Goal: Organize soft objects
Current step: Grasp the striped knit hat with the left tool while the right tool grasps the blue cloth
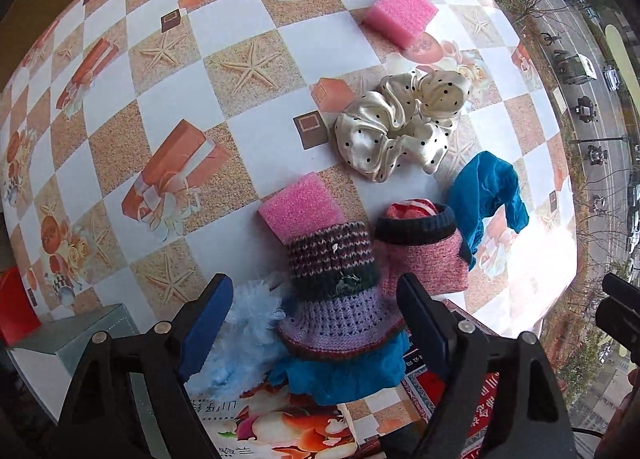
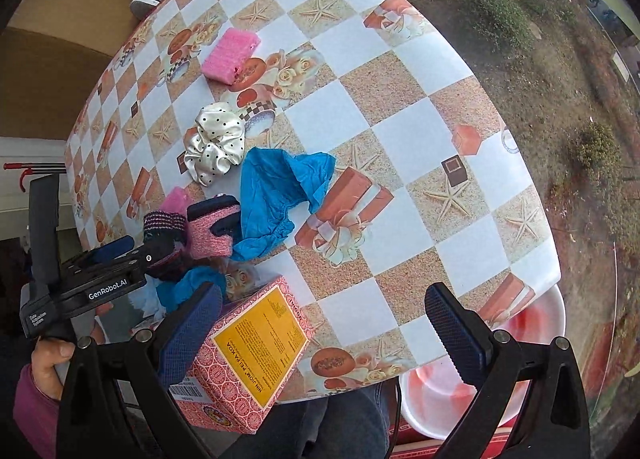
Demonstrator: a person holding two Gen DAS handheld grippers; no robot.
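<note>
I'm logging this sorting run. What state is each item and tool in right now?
Left tool: open, fingers either side of the knitted hat, not closed.
Right tool: open, holding nothing.
Knitted hat: upright, resting on blue cloth.
Pink knit item: lying beside the hat.
Polka-dot scrunchie: loose on the table.
Far pink sponge: alone, untouched.
Near pink sponge: behind the hat.
Blue cover: crumpled.
Red box: closed.
</note>
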